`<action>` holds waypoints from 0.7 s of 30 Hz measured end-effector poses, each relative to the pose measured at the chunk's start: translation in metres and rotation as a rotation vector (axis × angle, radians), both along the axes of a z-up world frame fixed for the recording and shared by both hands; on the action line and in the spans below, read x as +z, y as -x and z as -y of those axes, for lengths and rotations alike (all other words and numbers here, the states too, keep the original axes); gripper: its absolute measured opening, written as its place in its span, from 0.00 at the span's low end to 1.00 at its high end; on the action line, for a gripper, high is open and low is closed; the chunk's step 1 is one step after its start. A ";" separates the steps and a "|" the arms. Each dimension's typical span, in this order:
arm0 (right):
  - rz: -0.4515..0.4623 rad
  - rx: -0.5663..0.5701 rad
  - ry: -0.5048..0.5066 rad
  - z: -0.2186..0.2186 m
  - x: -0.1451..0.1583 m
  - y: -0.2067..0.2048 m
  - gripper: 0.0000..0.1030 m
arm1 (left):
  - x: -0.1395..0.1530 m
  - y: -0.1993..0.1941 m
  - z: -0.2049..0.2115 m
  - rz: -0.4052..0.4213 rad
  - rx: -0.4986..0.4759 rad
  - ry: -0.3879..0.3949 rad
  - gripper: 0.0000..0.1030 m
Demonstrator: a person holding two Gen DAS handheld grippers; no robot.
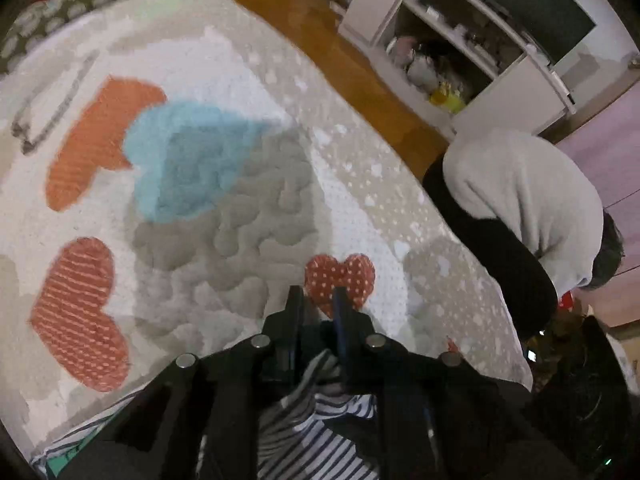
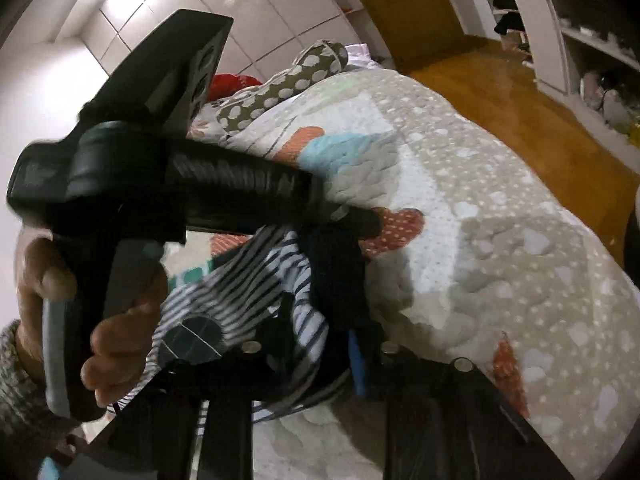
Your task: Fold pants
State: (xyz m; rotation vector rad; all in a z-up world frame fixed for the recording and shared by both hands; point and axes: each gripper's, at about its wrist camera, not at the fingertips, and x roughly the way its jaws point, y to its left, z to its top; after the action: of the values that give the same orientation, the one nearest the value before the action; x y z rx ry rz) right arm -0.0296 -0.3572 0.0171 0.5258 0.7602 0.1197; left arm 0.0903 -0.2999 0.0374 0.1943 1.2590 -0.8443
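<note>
Both claws hold the striped pants (image 1: 320, 432) up above the bed (image 1: 240, 208), likely to let them hang straight before folding. The left claw (image 1: 318, 300) is nearly closed, with cloth bunched behind its tips, near the small red heart. The right claw (image 2: 336, 276) is pinched on the same cloth

Pants (image 1: 320, 420) on bed (image 1: 400, 208), shelf (image 1: 460, 52) beyond.
</note>
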 end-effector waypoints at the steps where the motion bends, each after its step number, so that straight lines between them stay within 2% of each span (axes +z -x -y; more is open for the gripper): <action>1: 0.003 0.004 -0.002 -0.001 0.002 0.000 0.20 | 0.004 0.002 -0.005 0.009 0.006 0.018 0.13; 6: 0.041 0.044 0.046 -0.018 0.022 0.002 0.20 | 0.030 0.007 -0.051 0.031 0.076 0.127 0.13; 10: 0.076 0.117 0.103 -0.049 0.040 0.004 0.20 | 0.047 0.014 -0.107 0.047 0.159 0.218 0.13; 13: 0.095 0.207 0.147 -0.083 0.049 0.004 0.20 | 0.045 0.021 -0.147 0.063 0.243 0.261 0.13; 16: 0.088 0.303 0.183 -0.119 0.048 0.002 0.26 | 0.034 0.026 -0.194 0.046 0.351 0.280 0.14; 17: 0.076 0.331 0.188 -0.130 0.044 0.000 0.34 | 0.029 0.027 -0.211 0.038 0.402 0.274 0.15; 19: 0.043 0.389 0.186 -0.151 0.034 -0.007 0.46 | 0.025 0.034 -0.236 0.036 0.477 0.260 0.28; 20: 0.032 0.411 0.185 -0.158 0.030 -0.007 0.46 | 0.024 0.039 -0.250 0.040 0.517 0.267 0.39; 21: 0.022 0.436 0.191 -0.167 0.027 -0.007 0.46 | 0.025 0.045 -0.262 0.050 0.548 0.277 0.45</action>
State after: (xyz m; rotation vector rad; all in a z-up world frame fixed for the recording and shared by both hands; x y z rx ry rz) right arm -0.0224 -0.1903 0.0441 0.1710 0.8461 0.4525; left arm 0.0453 -0.0381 0.0623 -0.3394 1.0596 -0.5224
